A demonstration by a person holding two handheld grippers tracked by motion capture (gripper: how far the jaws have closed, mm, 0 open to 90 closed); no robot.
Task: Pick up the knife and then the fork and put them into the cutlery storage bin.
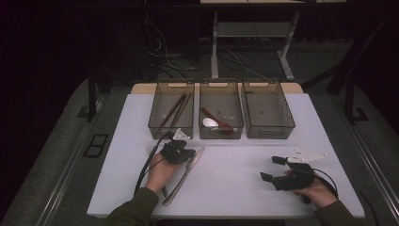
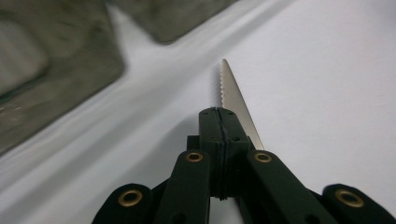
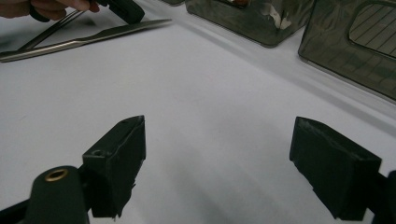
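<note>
Overhead, the left gripper (image 1: 178, 151) pinches the knife (image 1: 184, 175) near its blade, just before the bins (image 1: 221, 133). Closer, the blade (image 2: 233, 95) juts past the clenched pads; so thin a bite could let it swivel or slip. Rightward, the right gripper (image 3: 217, 163) gapes, empty.

The table (image 1: 244, 188) top is plain white. The knife (image 1: 184, 175) is silver, its blade edge serrated (seen in the left gripper view). Both grippers, left (image 1: 178, 151) and right (image 1: 268, 168), are black with brass-coloured rivets. The 3 bins (image 1: 269, 129) are smoky translucent grey; one holds dark brown chopsticks (image 1: 173, 110), another a white spoon (image 1: 210, 122).
</note>
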